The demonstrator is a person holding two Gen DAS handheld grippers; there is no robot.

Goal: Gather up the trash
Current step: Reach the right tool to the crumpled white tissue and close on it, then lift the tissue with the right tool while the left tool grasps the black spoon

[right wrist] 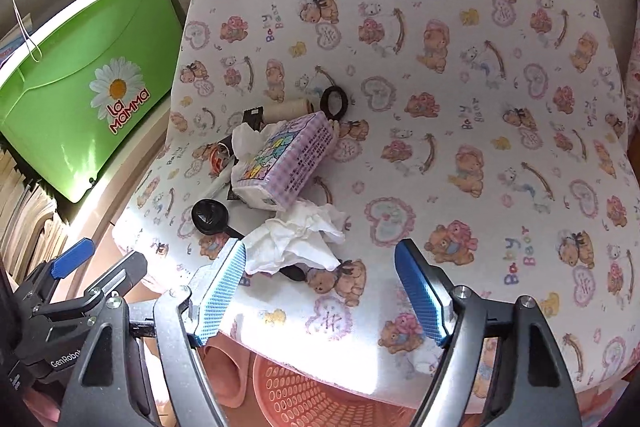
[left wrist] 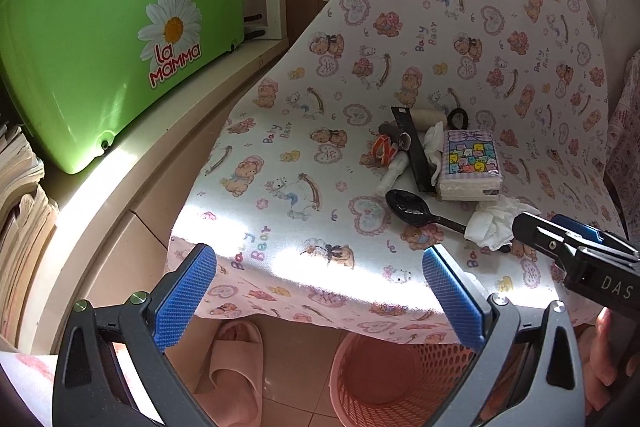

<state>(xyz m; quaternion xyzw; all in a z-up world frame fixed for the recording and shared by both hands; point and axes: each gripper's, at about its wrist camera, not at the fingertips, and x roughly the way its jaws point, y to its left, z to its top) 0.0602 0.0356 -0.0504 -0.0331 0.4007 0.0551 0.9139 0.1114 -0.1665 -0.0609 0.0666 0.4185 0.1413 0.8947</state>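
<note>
The black spoon's handle (right wrist: 294, 273) runs hidden under the crumpled tissue (right wrist: 296, 239).

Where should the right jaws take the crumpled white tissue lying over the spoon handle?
Pinch the crumpled tissue at its raised middle folds, coming from the table's near edge just ahead of the open right gripper. Stay high: the black spoon handle runs underneath it.

Bright sunlit patches, sharp focus, fisheye-warped edges.
</note>
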